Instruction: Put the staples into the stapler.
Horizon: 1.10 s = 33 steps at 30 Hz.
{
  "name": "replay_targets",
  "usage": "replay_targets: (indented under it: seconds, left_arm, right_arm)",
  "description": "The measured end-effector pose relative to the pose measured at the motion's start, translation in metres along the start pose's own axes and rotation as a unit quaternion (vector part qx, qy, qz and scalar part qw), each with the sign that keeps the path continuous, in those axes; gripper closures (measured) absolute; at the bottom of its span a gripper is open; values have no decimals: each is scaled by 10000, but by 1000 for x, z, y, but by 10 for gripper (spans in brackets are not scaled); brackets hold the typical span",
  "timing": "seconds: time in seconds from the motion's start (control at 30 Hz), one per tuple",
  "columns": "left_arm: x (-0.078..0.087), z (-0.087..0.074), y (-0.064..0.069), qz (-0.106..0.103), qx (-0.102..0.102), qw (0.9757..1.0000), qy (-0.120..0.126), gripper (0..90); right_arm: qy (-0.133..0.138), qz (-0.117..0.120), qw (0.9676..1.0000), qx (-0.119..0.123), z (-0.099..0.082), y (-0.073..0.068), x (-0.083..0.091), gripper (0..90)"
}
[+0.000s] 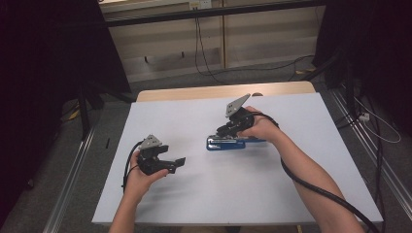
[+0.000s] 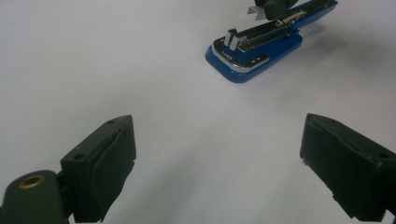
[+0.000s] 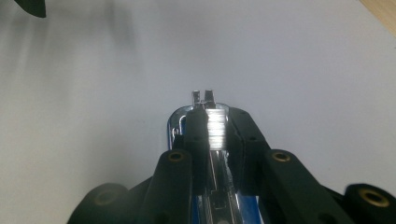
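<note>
blue stapler (image 1: 232,142) lies open near the table's (image 1: 316,194) middle. right gripper (image 3: 215,128) pinches a strip of staples (image 3: 216,127) over its magazine; loading looks underway, closing remains. left gripper (image 2: 217,168) idle, jaws wide, nearer the left edge.

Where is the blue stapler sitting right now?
In the high view the blue stapler lies on the white table right of centre, under the right gripper, whose jaws are closed on its open magazine; the left gripper waits apart.

L gripper (image 1: 179,163) fingers wide – R gripper (image 1: 217,133) fingers nearly closed.
</note>
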<state>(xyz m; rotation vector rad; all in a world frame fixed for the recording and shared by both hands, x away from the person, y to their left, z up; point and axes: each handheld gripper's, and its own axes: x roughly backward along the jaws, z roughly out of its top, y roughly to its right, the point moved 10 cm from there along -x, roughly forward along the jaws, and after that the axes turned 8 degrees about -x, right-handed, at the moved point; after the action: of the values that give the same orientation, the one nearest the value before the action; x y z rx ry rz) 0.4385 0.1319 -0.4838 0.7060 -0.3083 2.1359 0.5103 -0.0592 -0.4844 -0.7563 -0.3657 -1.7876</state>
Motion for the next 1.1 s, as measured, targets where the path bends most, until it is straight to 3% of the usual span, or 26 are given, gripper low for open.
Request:
replay_targets:
  seconds: [1.1]
  left_arm:
    - [0, 0, -1, 0, 22, 10000, 14, 107]
  right_arm:
    - [-125, 86, 9997, 191, 4, -2, -13, 795]
